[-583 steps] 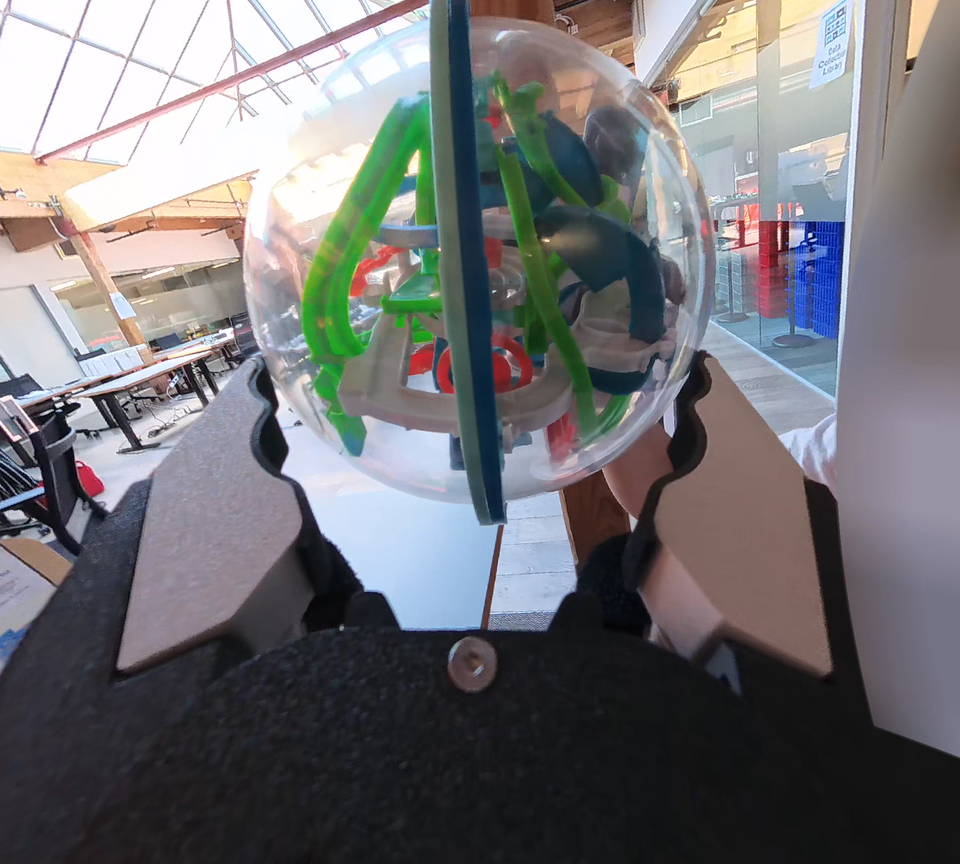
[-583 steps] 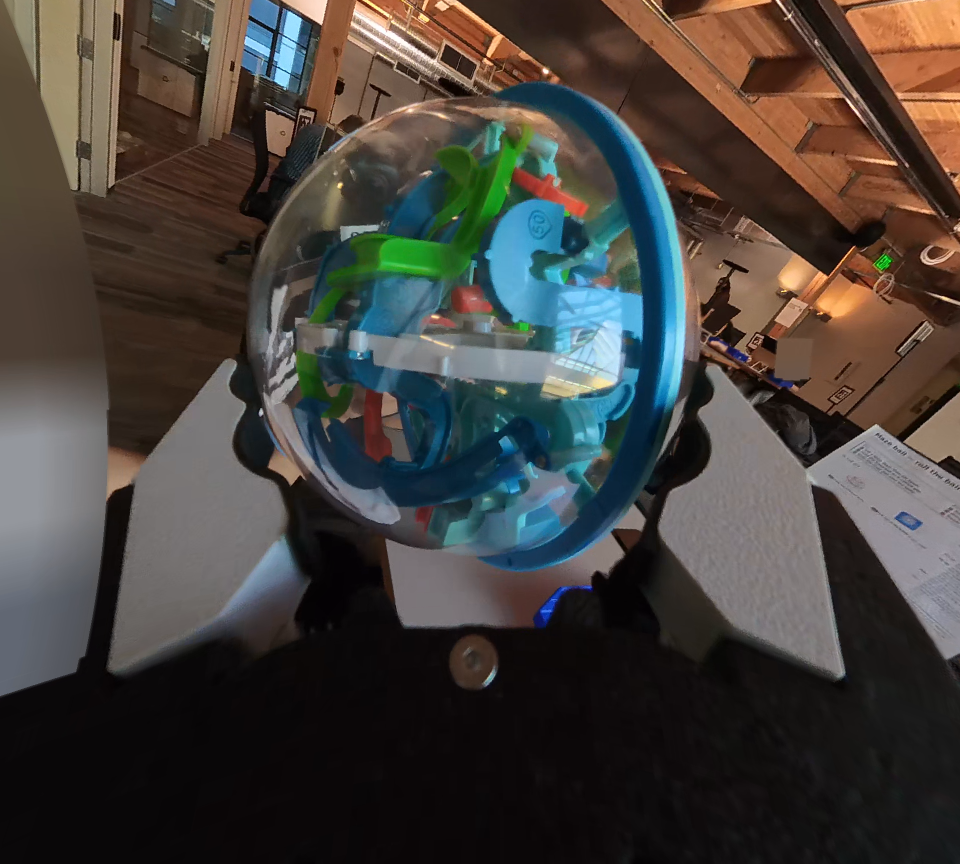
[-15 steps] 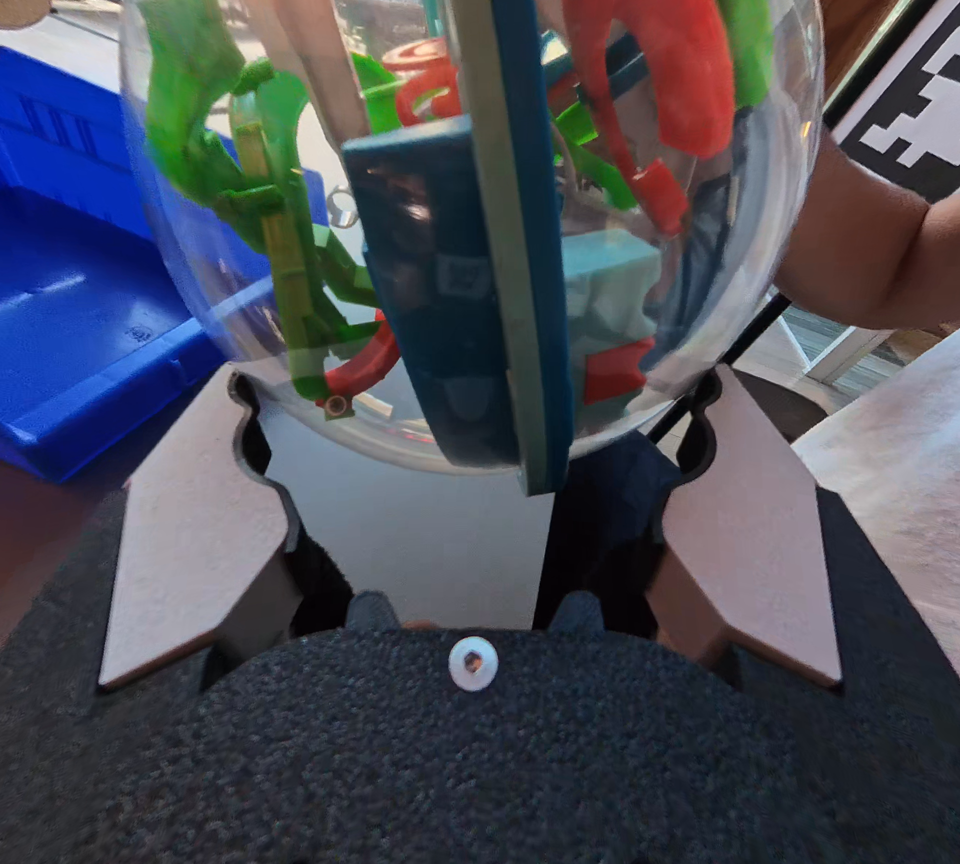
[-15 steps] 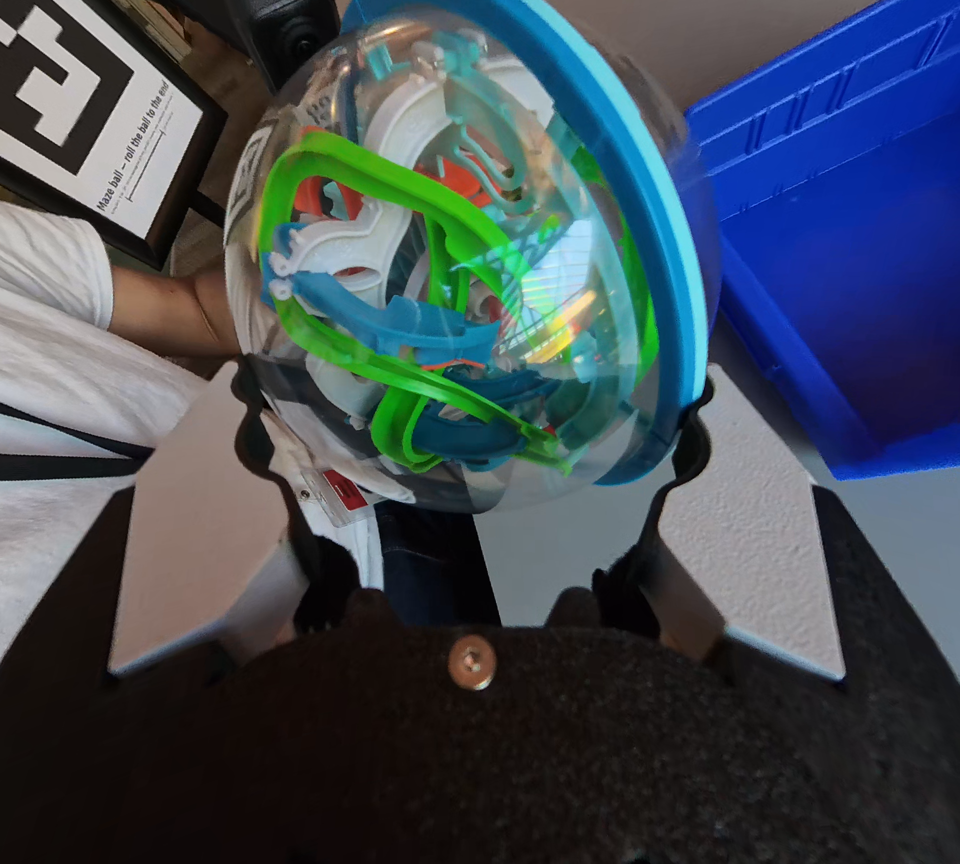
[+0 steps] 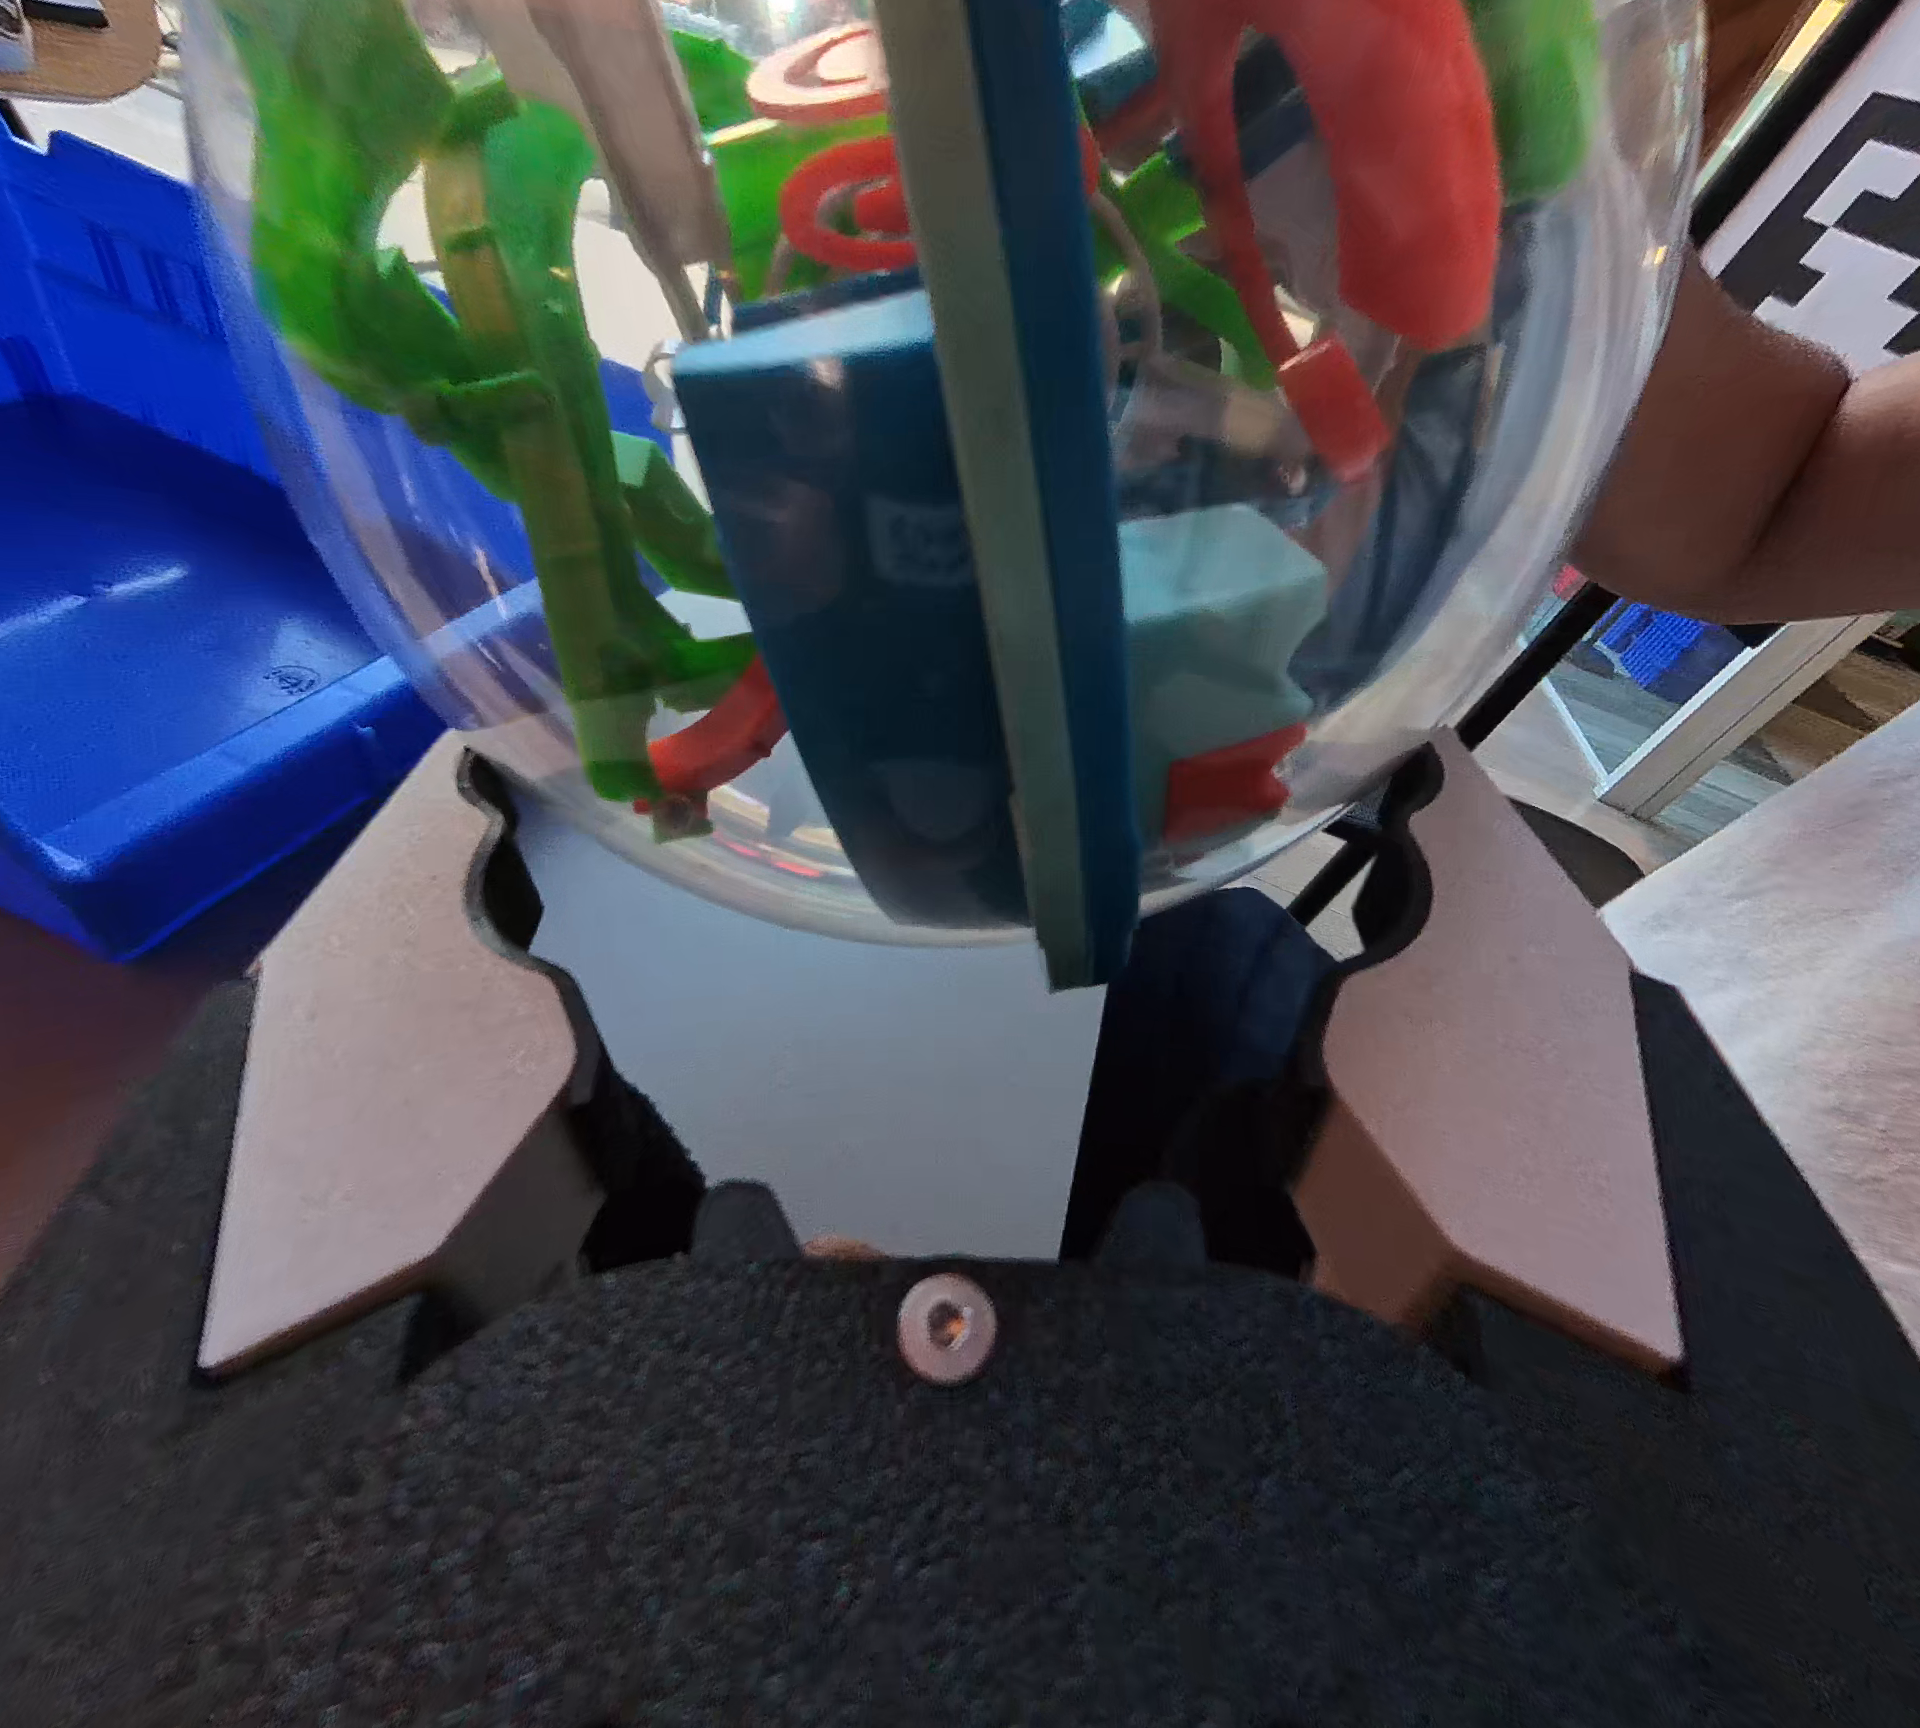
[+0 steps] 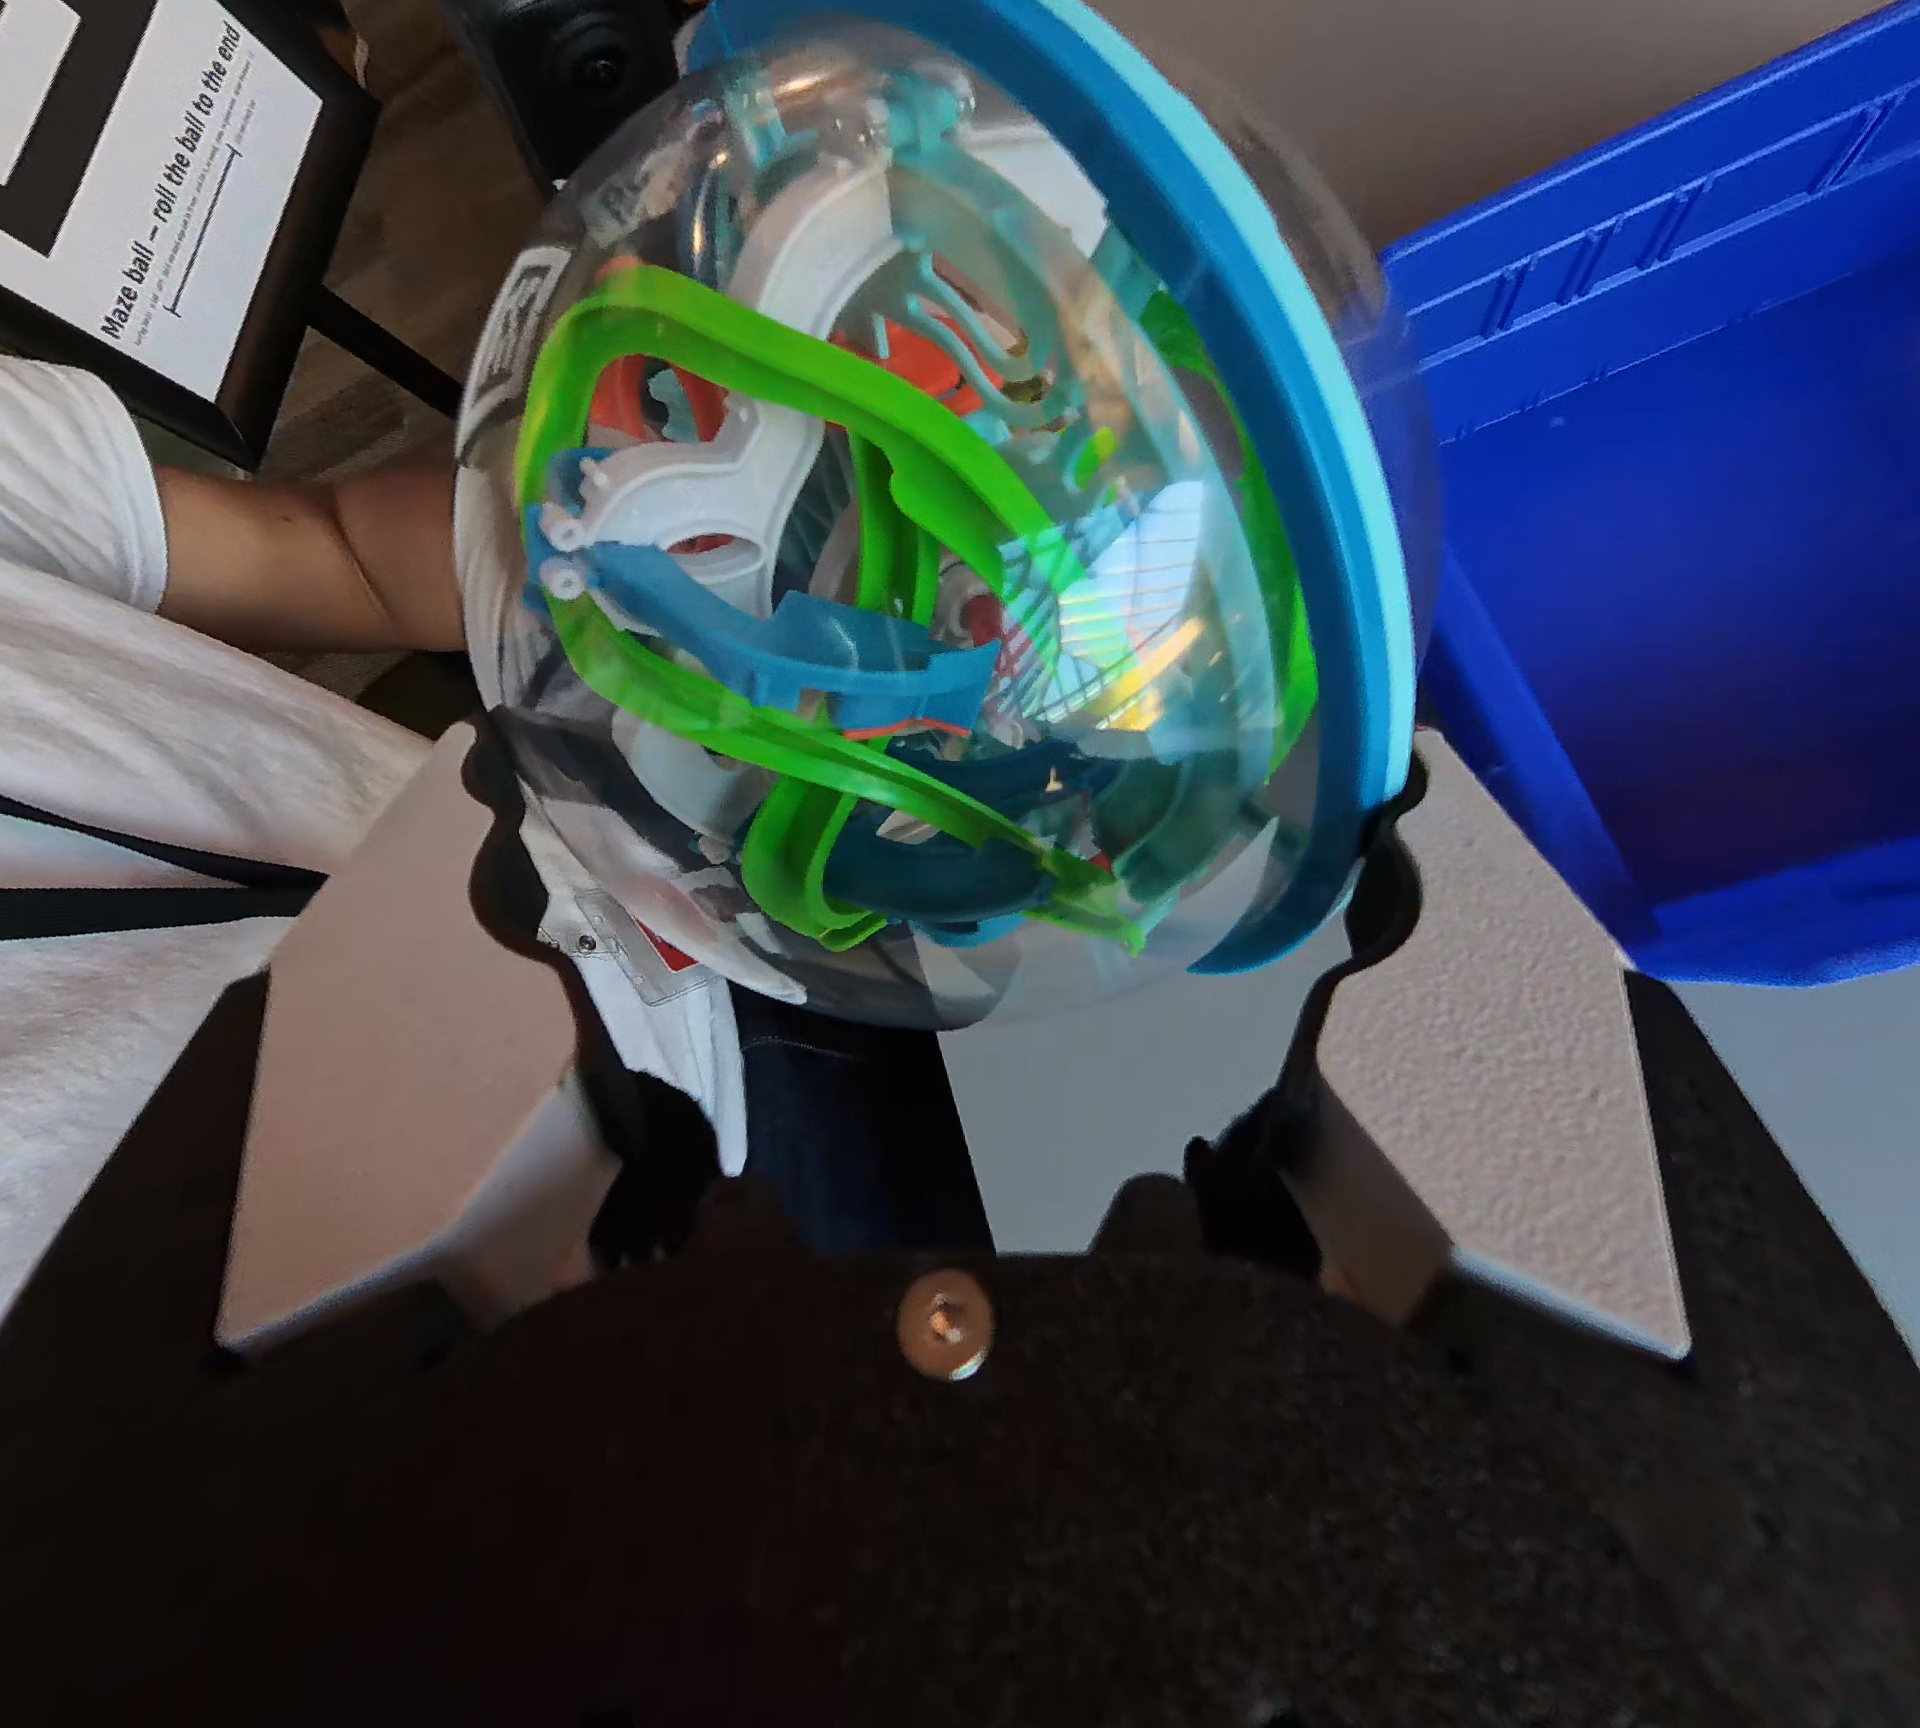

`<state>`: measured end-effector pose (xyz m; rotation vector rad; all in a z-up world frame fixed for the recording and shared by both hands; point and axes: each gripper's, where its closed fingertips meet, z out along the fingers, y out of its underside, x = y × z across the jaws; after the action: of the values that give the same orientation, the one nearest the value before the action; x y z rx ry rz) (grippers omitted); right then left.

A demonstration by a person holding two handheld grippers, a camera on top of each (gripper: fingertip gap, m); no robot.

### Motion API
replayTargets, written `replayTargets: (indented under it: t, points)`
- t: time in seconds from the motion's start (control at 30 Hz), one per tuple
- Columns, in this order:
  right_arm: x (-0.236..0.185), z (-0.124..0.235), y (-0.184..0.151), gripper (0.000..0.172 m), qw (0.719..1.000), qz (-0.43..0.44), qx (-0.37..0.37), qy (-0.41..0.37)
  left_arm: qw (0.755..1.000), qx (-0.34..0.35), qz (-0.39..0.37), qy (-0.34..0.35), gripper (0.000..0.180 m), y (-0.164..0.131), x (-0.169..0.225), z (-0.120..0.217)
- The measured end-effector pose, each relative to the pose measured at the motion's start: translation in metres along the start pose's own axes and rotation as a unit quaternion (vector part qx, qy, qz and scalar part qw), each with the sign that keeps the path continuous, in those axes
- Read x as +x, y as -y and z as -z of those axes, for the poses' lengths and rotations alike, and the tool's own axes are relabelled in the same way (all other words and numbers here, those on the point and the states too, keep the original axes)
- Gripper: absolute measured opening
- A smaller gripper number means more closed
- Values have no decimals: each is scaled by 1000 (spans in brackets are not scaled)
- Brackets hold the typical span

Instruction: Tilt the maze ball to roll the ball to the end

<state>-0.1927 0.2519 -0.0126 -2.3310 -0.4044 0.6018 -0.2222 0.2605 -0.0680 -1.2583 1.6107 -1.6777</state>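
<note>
- 2 grippers grasp 1 clear plastic maze ball [image 5: 935, 348] with a blue ring and green, red and blue tracks inside.
- The left gripper [image 5: 951, 805] presses both fingertips on its lower sides.
- The right gripper [image 6: 940, 805] clamps it too, with the right fingertip [image 6: 1387, 831] at the ring.
- A blue plastic bin [image 6: 1683, 556] lies right, behind the ball.

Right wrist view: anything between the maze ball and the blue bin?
No. In the right wrist view, the maze ball, clamped by the right gripper, hangs in front of the blue bin; only the grey tabletop shows between.
</note>
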Motion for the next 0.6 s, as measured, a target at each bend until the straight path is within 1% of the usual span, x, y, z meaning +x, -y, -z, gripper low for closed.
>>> replayTargets:
  t: [0.3,0.6]
  points:
    - [-3,2,5,155,1000,6,-18,-5,1000,11,-2,4,158,6,1,2]
    - [-7,7,14,155,997,75,-33,-11,997,18,-49,50,157,14,-2,4]
